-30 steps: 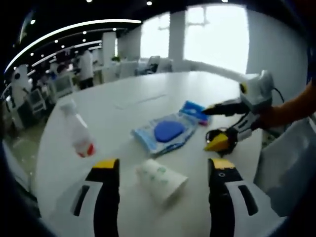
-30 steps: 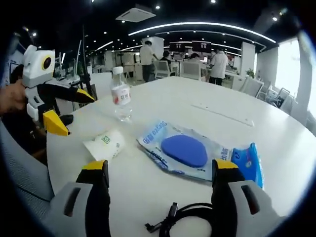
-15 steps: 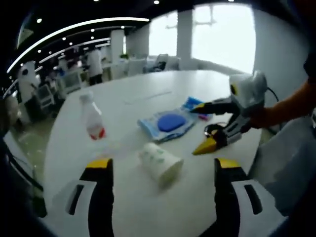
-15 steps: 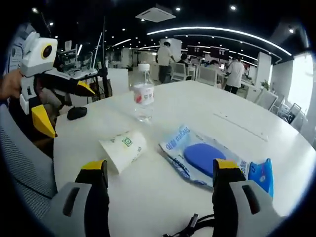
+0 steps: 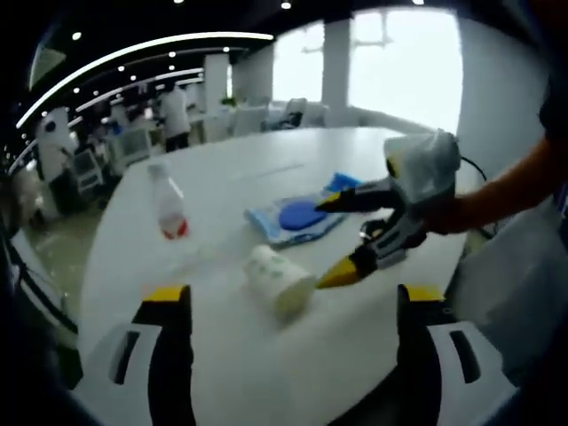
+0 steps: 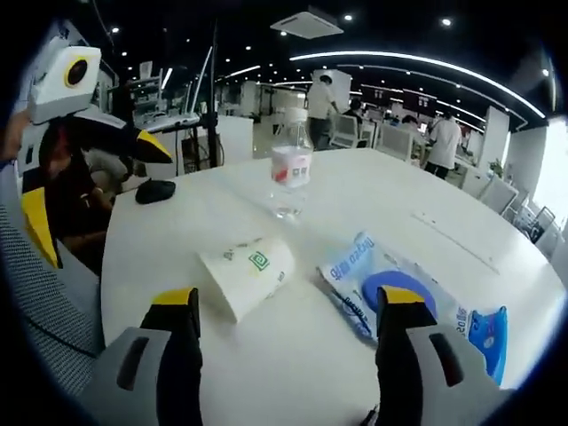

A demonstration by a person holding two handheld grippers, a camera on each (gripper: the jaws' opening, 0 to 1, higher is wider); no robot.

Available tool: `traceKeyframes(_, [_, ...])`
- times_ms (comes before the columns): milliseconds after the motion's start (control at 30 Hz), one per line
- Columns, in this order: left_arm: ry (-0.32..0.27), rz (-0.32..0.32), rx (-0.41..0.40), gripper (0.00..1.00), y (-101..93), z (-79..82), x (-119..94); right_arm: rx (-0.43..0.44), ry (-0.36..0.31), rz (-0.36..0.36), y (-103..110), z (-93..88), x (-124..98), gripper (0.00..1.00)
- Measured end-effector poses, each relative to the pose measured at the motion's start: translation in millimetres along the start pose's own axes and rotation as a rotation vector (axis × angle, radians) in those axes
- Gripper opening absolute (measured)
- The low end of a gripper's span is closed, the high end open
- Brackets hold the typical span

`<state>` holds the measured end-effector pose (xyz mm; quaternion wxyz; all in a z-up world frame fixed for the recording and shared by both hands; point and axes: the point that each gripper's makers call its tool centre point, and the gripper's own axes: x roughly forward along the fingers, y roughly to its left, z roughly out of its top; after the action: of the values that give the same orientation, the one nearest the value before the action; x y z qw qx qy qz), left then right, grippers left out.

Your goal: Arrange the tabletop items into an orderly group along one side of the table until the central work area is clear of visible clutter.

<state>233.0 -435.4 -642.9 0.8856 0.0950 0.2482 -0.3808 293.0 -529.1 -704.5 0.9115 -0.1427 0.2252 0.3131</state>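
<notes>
A white paper cup [image 5: 277, 280] [image 6: 248, 275] lies on its side on the white table [image 5: 222, 177] [image 6: 355, 204]. My right gripper [image 6: 288, 300] stands open just short of the cup; in the left gripper view that same right gripper [image 5: 327, 241] hovers open beside the cup, with one yellow tip near it. My left gripper [image 5: 295, 295] is open and holds nothing, and it hangs open at the table's edge [image 6: 98, 204]. A clear bottle [image 5: 169, 204] [image 6: 290, 177] with a red label stands upright. A blue wipes pack [image 5: 297, 217] [image 6: 390, 288] lies flat beside a small blue packet [image 5: 342, 184] [image 6: 488, 333].
A black mouse [image 6: 158, 189] rests near the table's edge by the left gripper. A grey chair back [image 6: 35, 293] is close at the left. People and desks fill the office beyond the table.
The right gripper has moved along the table from the wipes pack and cable toward the paper cup. The black cable has dropped out of the right gripper view. Both grippers stay open.
</notes>
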Motion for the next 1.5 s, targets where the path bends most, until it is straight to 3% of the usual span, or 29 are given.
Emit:
traceKeyframes(200, [-0.002,-0.010,0.007,0.98,-9.4,-3.2,-7.3,-0.024,0.018,0.018,4.4,-2.3,8.8,0.74])
traceKeyframes(400, [-0.033,0.018,0.000,0.98,-4.0,3.5,-16.2,-0.056,0.027,0.022,9.0,-3.3,13.8,0.67])
traceKeyframes(667, [-0.020,0.042,0.017,0.98,-6.8,-2.3,-25.5,-0.055,0.044,0.022,13.8,-5.0,24.1,0.58])
traceKeyframes(767, [-0.022,0.052,0.013,0.98,-9.6,-4.5,-26.0,-0.056,0.051,0.023,16.0,-5.2,26.6,0.50])
traceKeyframes(867, [-0.010,0.077,0.074,0.95,-8.4,-5.5,-25.5,-0.056,0.047,0.014,16.5,-3.1,26.6,0.44])
traceKeyframes(967, [-0.033,0.066,0.069,0.92,-12.0,-1.4,-25.1,-0.069,0.037,0.011,18.1,-0.6,27.3,0.39])
traceKeyframes(1500, [-0.019,0.048,0.082,0.88,-16.3,-2.2,-23.4,-0.133,0.069,-0.012,18.2,-3.8,26.5,0.10])
